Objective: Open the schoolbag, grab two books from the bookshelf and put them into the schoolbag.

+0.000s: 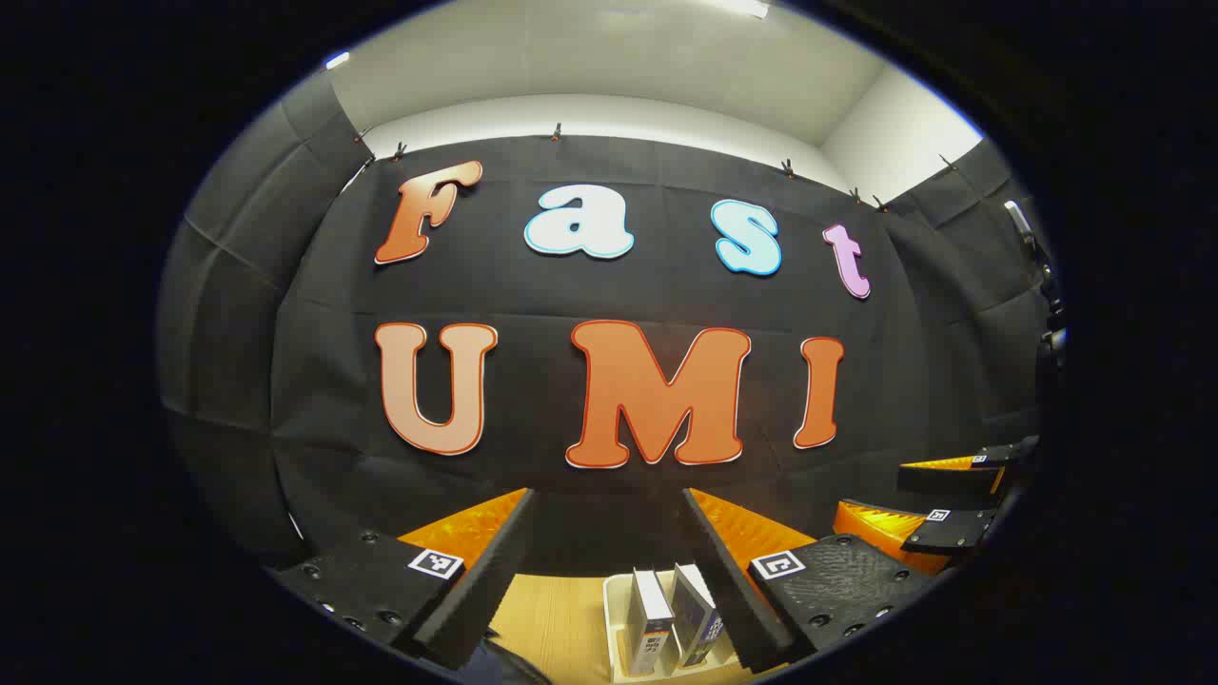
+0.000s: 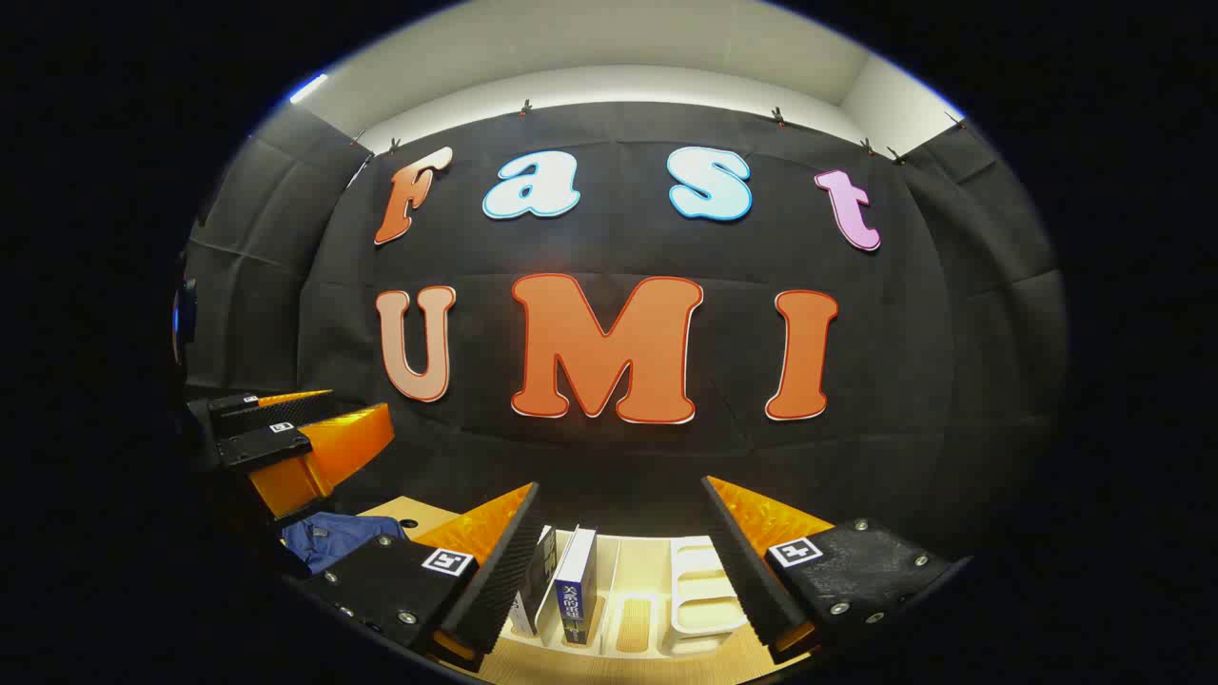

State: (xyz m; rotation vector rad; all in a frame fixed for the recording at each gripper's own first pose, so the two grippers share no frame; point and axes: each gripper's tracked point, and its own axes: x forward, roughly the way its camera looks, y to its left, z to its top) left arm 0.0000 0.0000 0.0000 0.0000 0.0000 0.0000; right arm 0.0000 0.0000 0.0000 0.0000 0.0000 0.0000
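Two books [image 1: 666,618] stand upright in a white bookshelf rack [image 1: 616,609] on the wooden table, low in the left gripper view. My left gripper [image 1: 607,495] hangs above them, open and holding nothing. In the right gripper view the books [image 2: 574,580] stand in the rack's [image 2: 699,580] left slots, under my open, bare right gripper [image 2: 620,485]. The blue schoolbag [image 2: 333,538] lies on the table left of the rack, partly hidden behind my finger. The left gripper [image 2: 314,414] shows above the bag; the right gripper [image 1: 913,495] shows at the far right.
The wooden table [image 1: 557,618] runs up to the black cloth wall close behind the rack. The rack's right slots [image 2: 704,609] hold nothing. A dark rounded shape [image 1: 495,666] sits at the bottom edge near my left finger; I cannot tell what it is.
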